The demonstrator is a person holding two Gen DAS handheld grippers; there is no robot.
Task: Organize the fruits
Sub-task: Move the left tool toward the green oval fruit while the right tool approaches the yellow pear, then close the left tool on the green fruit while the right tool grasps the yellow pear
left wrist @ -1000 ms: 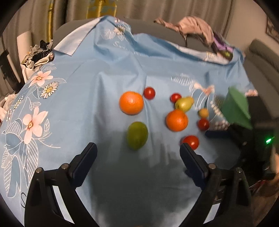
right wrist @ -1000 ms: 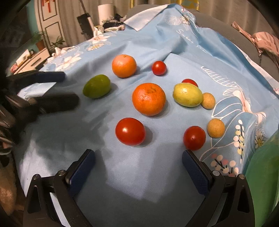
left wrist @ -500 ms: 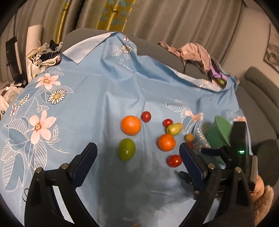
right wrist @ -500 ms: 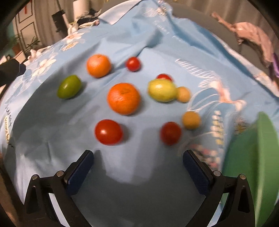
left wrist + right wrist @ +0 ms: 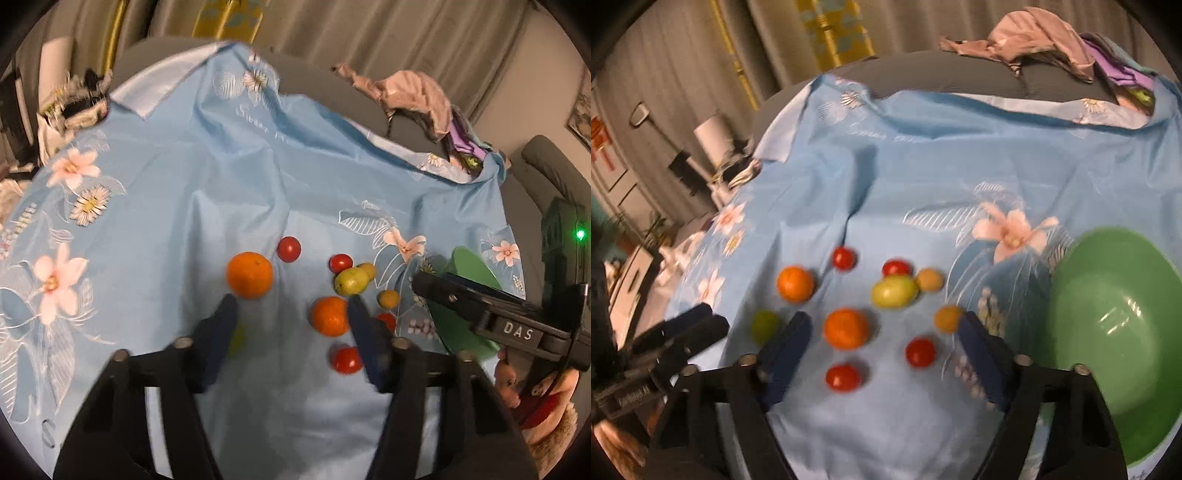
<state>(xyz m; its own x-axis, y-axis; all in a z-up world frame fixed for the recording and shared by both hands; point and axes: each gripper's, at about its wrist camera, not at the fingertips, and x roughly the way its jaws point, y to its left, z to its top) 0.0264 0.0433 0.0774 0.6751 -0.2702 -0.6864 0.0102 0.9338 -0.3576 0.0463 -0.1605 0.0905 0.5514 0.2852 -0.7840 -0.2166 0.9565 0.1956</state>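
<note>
Fruits lie loose on a blue flowered cloth (image 5: 177,192): two oranges (image 5: 249,274) (image 5: 846,328), several red tomatoes (image 5: 843,376), a yellow-green pear (image 5: 894,291), a green lime (image 5: 764,325) and two small tan fruits (image 5: 947,318). A green bowl (image 5: 1108,332) stands at the right, empty. My left gripper (image 5: 291,317) is open above the fruits, its left finger hiding most of the lime. My right gripper (image 5: 882,332) is open, held above the fruits with the near orange between its fingers in view.
The cloth covers a grey sofa (image 5: 942,74). A heap of clothes (image 5: 417,92) lies on its back at the right. The right gripper's body (image 5: 498,317) shows at the left wrist view's right edge. Curtains hang behind.
Both grippers have pulled back and up from the fruits, which look smaller now. The green bowl has come fully into the right wrist view. No fruit has moved.
</note>
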